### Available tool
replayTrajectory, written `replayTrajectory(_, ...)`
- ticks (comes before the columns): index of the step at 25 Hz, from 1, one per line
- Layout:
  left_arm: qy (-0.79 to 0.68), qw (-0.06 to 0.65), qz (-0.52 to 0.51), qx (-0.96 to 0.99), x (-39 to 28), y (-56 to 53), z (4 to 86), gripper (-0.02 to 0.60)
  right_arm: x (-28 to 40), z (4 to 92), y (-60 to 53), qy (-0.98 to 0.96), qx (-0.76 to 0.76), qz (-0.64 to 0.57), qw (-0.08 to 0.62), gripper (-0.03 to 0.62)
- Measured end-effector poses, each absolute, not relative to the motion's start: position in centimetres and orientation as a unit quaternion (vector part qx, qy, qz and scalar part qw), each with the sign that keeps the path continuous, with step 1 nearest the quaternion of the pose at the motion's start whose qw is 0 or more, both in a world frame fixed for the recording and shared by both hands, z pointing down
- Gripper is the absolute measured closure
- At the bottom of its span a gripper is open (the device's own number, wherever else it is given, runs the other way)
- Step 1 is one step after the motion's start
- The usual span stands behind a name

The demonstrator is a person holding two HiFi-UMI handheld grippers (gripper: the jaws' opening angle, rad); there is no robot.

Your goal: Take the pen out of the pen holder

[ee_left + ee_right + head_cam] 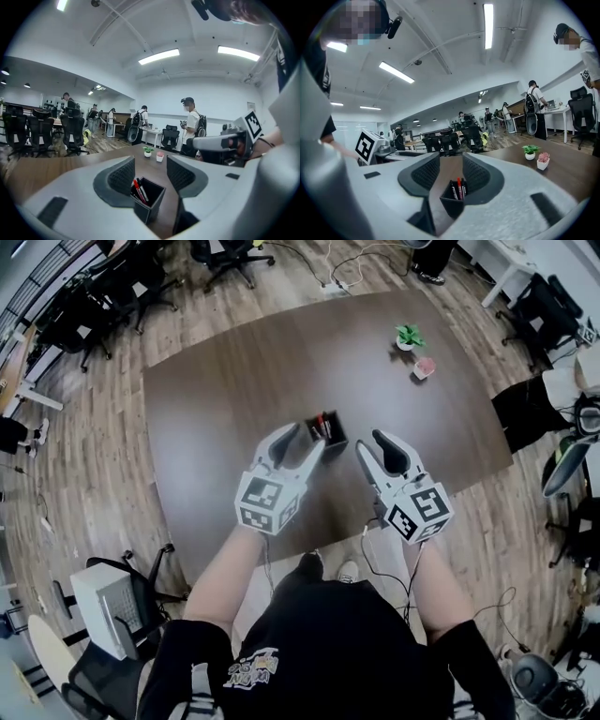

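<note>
Pen (323, 425) removal is not yet beginning, as I judge it: a red-capped pen is standing among a few darker ones inside the black pen holder (327, 435), which is sitting on the brown table (234, 381) just ahead of both tools and between them.

The left gripper (302, 442) is hovering with its jaws spread apart and nothing in them. Its own view is showing the pen holder (147, 197) framed in the gap just beyond the tips, with the red pen (137, 187) leaning toward the left jaw.

The right gripper (368, 444) is likewise holding its jaws wide and empty, and the pen holder (454, 199) is lying straight ahead of it with the pen (459, 187) upright.

Nothing is being grasped, so closing on a pen, lifting it clear and perhaps steadying the holder are all remaining.
</note>
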State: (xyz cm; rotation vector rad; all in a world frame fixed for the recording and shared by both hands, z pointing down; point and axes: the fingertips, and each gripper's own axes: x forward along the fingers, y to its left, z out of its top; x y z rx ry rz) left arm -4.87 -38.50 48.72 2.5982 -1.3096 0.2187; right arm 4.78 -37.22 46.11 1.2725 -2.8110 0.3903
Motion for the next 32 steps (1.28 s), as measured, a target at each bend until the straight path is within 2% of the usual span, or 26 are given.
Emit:
replayTrajectory(17,-0.378,0.095,0.175,0.904,-3.4,-44.9,57.0,0.391,4.6,50.0,-39.3,-0.881,0.442,0.163,0.031,0.442)
replayTrajectory(27,-0.344,0.132,0.205,0.907,-2.8,-46.0,60.6,0.391,5.4,52.0,-39.6,-0.866,0.464,0.181,0.037,0.444)
replayTrajectory(32,-0.329,0.128,0.214,0.911,-2.4,-46.2,61.4,0.399,5.7,52.5,-39.7,-0.861,0.471,0.188,0.036,0.447)
